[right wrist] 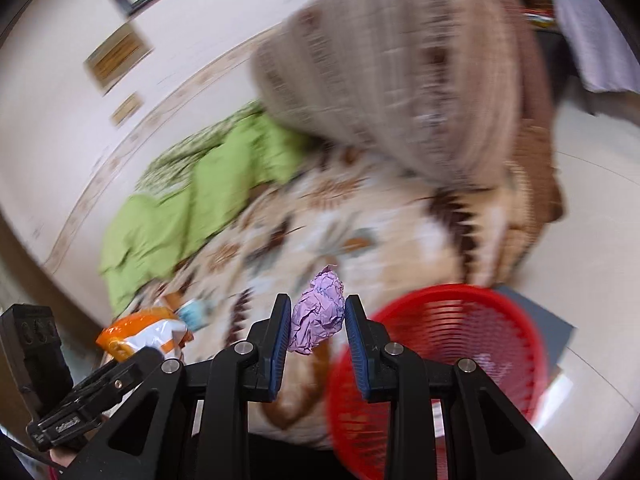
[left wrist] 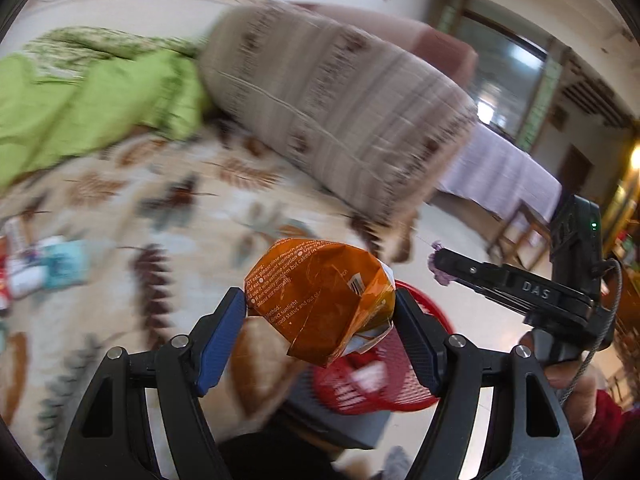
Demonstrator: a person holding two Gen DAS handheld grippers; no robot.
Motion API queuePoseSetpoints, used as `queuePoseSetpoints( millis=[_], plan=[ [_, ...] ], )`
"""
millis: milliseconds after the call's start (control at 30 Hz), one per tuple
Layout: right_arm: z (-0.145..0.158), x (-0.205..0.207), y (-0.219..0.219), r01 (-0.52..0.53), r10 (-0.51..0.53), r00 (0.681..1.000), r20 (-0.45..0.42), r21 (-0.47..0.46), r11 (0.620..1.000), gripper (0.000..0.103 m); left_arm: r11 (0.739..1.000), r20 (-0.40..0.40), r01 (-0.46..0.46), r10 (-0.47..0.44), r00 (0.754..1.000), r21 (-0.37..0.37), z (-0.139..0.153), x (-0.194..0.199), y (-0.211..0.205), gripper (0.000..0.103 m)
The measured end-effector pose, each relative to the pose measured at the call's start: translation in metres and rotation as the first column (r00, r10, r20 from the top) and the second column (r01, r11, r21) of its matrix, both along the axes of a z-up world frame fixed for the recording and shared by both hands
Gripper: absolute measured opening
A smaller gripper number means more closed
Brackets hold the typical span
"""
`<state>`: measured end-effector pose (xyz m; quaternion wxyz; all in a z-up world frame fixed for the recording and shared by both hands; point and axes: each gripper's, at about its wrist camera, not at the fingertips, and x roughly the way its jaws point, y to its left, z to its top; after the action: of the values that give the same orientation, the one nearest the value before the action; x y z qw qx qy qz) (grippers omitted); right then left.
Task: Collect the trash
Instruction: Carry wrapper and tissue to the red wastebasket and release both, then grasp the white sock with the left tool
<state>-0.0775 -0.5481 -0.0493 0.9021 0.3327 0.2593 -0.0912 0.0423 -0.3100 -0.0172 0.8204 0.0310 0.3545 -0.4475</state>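
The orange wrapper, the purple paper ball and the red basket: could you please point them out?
orange wrapper (left wrist: pixel 320 300), left wrist view, printed face.
purple paper ball (right wrist: pixel 318 316), right wrist view, crumpled middle.
red basket (right wrist: pixel 448 294), right wrist view, far rim.

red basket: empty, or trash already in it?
Not empty, though the contents cannot be identified. The left wrist view shows something white and blurred inside the red basket; the right wrist view shows a pale patch through its mesh.

Orange foil wrapper (left wrist: pixel 320 304), crumpled, white print and a barcode on its face, clamped between the blue pads of the left tool (left wrist: pixel 320 320), raised above the bed. Lilac paper ball (right wrist: pixel 318 312), tightly crumpled, pinched in the right tool (right wrist: pixel 316 320). Red mesh basket (right wrist: pixel 452 344), round, open-topped, at 4 o'clock of the ball, holding a pale scrap.
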Motion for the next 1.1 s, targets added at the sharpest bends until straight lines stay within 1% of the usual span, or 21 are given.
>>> queuePoseSetpoints(
  millis=[133, 200, 267, 300, 333, 400, 467, 633, 733, 800, 967, 1033, 1100],
  plan=[
    [-0.005, -0.013, -0.021, 0.066, -0.066, 0.998, -0.021, 0.005, 0.998, 0.031, 0.996, -0.026, 0.079, -0.078, 0.997, 0.035, -0.014, -0.010, -0.050, 0.074],
    [-0.008, -0.015, -0.026, 0.090, -0.090, 0.995, -0.042, -0.002, 0.996, 0.032, 0.994, -0.039, 0.101, -0.099, 0.994, 0.038, -0.019, -0.015, -0.064, 0.075],
    [-0.011, -0.016, -0.031, 0.112, -0.111, 0.992, -0.055, 0.006, 0.994, 0.039, 0.988, -0.061, 0.144, -0.141, 0.988, 0.055, -0.024, -0.018, -0.080, 0.077],
    [-0.012, -0.017, -0.032, 0.123, -0.122, 0.991, -0.058, 0.004, 0.992, 0.047, 0.988, -0.062, 0.144, -0.140, 0.988, 0.061, -0.025, -0.021, -0.082, 0.077],
    [-0.012, -0.017, -0.034, 0.129, -0.129, 0.990, -0.060, 0.001, 0.992, 0.049, 0.988, -0.064, 0.140, -0.136, 0.989, 0.063, -0.026, -0.021, -0.083, 0.077],
    [-0.011, -0.018, -0.035, 0.128, -0.128, 0.990, -0.058, -0.002, 0.992, 0.049, 0.988, -0.075, 0.143, -0.139, 0.988, 0.054, -0.026, -0.020, -0.080, 0.080],
    [-0.009, -0.015, -0.031, 0.117, -0.117, 0.992, -0.049, 0.000, 0.993, 0.049, 0.990, -0.060, 0.131, -0.128, 0.990, 0.046, -0.022, -0.020, -0.071, 0.080],
    [-0.003, 0.005, -0.009, 0.040, -0.040, 0.999, -0.029, 0.004, 0.999, 0.050, 0.998, -0.029, 0.046, -0.045, 0.999, 0.043, -0.017, -0.012, -0.033, 0.080],
    [-0.001, 0.024, 0.016, -0.042, 0.042, 0.999, -0.025, -0.002, 0.999, 0.050, 0.998, -0.003, -0.034, 0.034, 0.999, 0.055, -0.015, -0.003, 0.000, 0.080],
    [-0.002, 0.040, 0.036, -0.104, 0.104, 0.994, -0.033, -0.006, 0.995, 0.050, 0.994, 0.012, -0.092, 0.091, 0.996, 0.062, -0.014, 0.004, 0.025, 0.080],
    [-0.006, 0.078, 0.089, -0.253, 0.251, 0.966, -0.052, -0.023, 0.967, 0.050, 0.969, 0.016, -0.241, 0.240, 0.971, 0.064, -0.016, 0.025, 0.094, 0.080],
    [-0.008, 0.091, 0.110, -0.302, 0.301, 0.952, -0.058, -0.022, 0.953, 0.050, 0.953, 0.015, -0.297, 0.297, 0.955, 0.062, -0.019, 0.034, 0.121, 0.080],
    [-0.010, 0.102, 0.128, -0.340, 0.337, 0.939, -0.067, -0.032, 0.940, 0.050, 0.929, 0.021, -0.365, 0.364, 0.931, 0.063, -0.022, 0.044, 0.148, 0.080]
  ],
)
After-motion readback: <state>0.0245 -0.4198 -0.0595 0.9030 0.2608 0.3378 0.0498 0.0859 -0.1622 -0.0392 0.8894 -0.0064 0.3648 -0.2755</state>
